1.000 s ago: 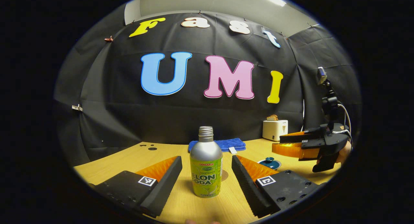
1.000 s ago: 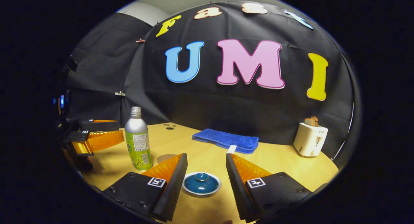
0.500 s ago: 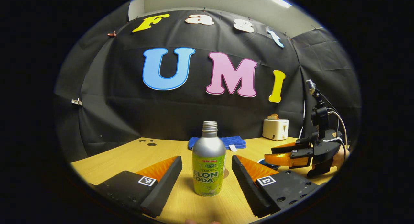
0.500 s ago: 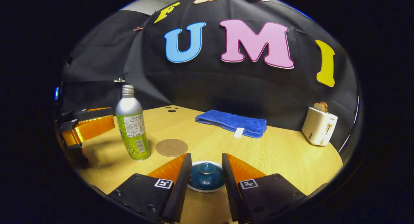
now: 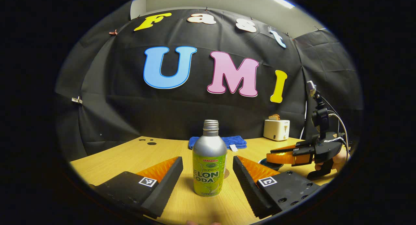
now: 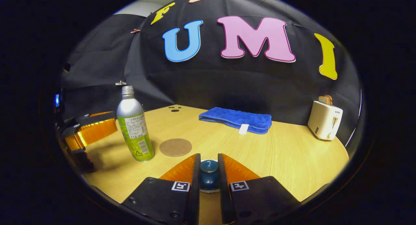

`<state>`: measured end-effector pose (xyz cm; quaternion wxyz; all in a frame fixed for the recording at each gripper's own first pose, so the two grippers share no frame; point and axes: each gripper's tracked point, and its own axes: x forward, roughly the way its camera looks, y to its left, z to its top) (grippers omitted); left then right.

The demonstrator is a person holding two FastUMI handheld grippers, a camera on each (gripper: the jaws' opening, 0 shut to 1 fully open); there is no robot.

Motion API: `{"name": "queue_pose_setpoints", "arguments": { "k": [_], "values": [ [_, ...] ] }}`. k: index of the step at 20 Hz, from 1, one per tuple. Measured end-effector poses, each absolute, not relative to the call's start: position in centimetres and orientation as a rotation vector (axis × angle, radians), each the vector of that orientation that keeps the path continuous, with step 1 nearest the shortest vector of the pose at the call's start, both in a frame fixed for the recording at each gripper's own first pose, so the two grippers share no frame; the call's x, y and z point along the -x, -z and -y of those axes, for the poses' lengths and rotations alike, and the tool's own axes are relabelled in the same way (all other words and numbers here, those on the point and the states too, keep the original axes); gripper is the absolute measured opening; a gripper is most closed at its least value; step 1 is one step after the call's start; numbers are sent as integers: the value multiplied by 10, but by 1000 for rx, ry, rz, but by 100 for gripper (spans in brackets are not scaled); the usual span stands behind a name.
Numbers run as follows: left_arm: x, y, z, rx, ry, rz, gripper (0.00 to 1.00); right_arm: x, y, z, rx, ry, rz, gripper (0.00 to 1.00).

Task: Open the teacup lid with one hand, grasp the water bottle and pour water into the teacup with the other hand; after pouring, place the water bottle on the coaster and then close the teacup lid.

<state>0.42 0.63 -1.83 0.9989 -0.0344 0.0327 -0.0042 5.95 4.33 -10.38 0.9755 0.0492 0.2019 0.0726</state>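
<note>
A: Glazed blue ceramic, that is the teacup lid (image 6: 208,173), low in the middle of the right gripper view. The right hand-held gripper (image 6: 208,178) has its 2 fingers drawn in close on both sides of the small knob. The pads seem to touch it, so I judge the lid is held.

B: And the cup under it?

A: Mostly hidden. I see only a pale rim between the fingers. In the left gripper view the same gripper (image 5: 276,156) is at the right edge, low over the worktop (image 6: 292,153).

B: How will the lid behave?

A: It is probably light, but hard, smooth and breakable. The knob is small and round, so it may slip from the pads. I would lift it straight up, slowly, and not squeeze more.

B: Where is the water bottle (image 5: 209,163)?

A: Upright on the worktop, in the lower middle of the left gripper view, between the 2 fingers of the left hand-held gripper (image 5: 208,176). These stand wide apart and touch nothing. The cap seems to be off; the threaded neck is bare.

B: Where to take it?

A: On the labelled body, below the shoulder. The metal wall looks thin and smooth, and with water inside it may be rather heavy. The round brown coaster (image 6: 175,147) lies just beside the bottle, at lower left of the right gripper view.
</note>
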Motion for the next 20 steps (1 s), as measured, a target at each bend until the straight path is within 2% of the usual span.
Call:
{"name": "queue_pose_setpoints", "arguments": {
  "k": [1,2,3,7,12,18,19,20],
  "values": [
    [-4,18,-5,73,10,-69,97,-60,94,-38,-93,-132,-381,30],
    [-6,20,-4,77,13,-72,97,-59,84,-31,-81,-114,-354,25],
    [-6,20,-3,79,16,-76,97,-57,73,-23,-67,-94,-323,30],
    [-12,25,-1,61,13,-88,98,-39,49,9,-36,-24,-258,30],
    [-28,38,7,89,27,-126,98,-15,50,48,-56,59,-243,30],
    [-45,45,2,52,-21,-143,98,2,47,83,-32,142,-219,30],
    [-48,46,-1,42,-34,-147,96,5,45,88,-38,152,-211,30],
    [-49,47,0,30,-39,-154,82,7,43,93,-47,162,-199,30]
  ]
}}
